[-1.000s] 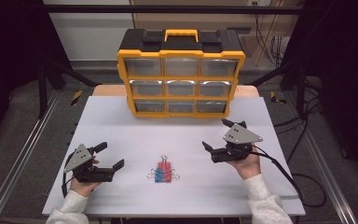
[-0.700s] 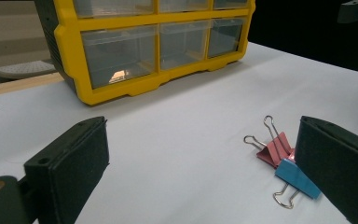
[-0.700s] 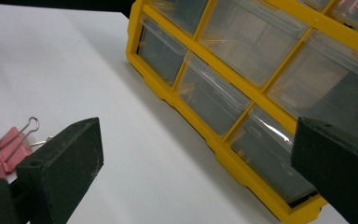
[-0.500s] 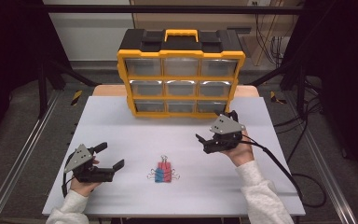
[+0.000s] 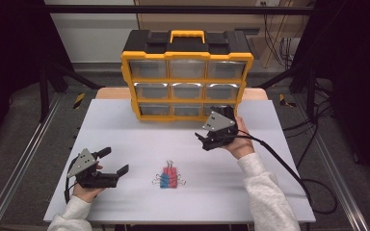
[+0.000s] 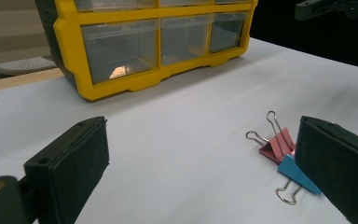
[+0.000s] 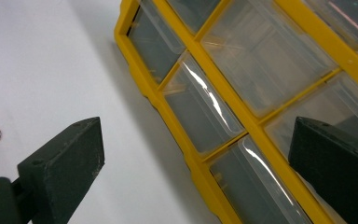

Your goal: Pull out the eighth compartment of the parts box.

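Observation:
A yellow and black drawer cabinet [image 5: 187, 77] with clear drawers stands at the table's back. Its bottom row of drawers [image 7: 205, 116] lies close ahead in the right gripper view. My right gripper [image 5: 203, 142] is lifted just in front of the cabinet's lower right corner, open, nothing between its jaws [image 7: 196, 172]. A red binder clip [image 6: 277, 144] and a blue binder clip [image 6: 298, 172] lie side by side on the table's front middle [image 5: 168, 179]. My left gripper [image 5: 115, 160] rests at the front left, open and empty [image 6: 205, 172], with the clips just off its right jaw.
The white table [image 5: 125, 130] is bare between the cabinet and the clips. A black cable [image 5: 279, 163] trails from the right gripper over the table's right edge. Metal frame rails [image 5: 19, 163] run along both sides.
My right gripper has risen and moved back and left, from the table's right side to just in front of the cabinet's lower drawers. The left gripper and the clips have stayed put.

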Motion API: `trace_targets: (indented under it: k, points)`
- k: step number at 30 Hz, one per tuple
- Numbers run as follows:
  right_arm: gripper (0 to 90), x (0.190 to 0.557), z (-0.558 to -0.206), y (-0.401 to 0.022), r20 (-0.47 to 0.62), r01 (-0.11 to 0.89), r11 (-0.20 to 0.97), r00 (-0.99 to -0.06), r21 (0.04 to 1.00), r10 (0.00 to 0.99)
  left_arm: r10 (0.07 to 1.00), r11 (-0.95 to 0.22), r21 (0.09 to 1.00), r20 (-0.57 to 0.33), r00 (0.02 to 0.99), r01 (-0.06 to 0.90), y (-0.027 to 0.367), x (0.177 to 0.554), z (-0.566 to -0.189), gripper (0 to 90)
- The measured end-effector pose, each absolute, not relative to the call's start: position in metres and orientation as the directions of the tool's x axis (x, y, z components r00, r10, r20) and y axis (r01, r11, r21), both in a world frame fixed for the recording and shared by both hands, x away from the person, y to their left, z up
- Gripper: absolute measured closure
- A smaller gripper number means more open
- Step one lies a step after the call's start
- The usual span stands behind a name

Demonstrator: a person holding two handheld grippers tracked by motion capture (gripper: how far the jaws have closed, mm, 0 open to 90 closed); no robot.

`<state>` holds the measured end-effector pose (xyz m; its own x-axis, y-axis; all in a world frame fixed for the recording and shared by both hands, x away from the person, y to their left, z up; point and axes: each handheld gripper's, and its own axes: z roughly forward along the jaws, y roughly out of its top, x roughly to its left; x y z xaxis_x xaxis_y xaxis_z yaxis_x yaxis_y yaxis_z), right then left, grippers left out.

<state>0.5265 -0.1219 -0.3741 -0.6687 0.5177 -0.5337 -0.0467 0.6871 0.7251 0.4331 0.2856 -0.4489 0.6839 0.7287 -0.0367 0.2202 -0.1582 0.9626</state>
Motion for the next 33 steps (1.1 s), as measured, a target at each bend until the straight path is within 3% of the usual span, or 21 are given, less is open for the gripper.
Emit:
trace_targets:
  k: [12, 33]
  points:
    - [5.1, 0.546, -0.371, -0.100, -0.645, -0.122, 0.789, -0.656, 0.602, 0.391, 0.728, -0.164, 0.961, -0.034, 0.684, 0.222, 0.286, 0.434, -0.450, 2.4]
    - [9.3, 0.582, -0.392, -0.073, -0.748, -0.186, 0.873, -0.613, 0.451, 0.255, 0.728, -0.165, 0.960, -0.035, 0.685, 0.225, 0.288, 0.436, -0.451, 2.4]
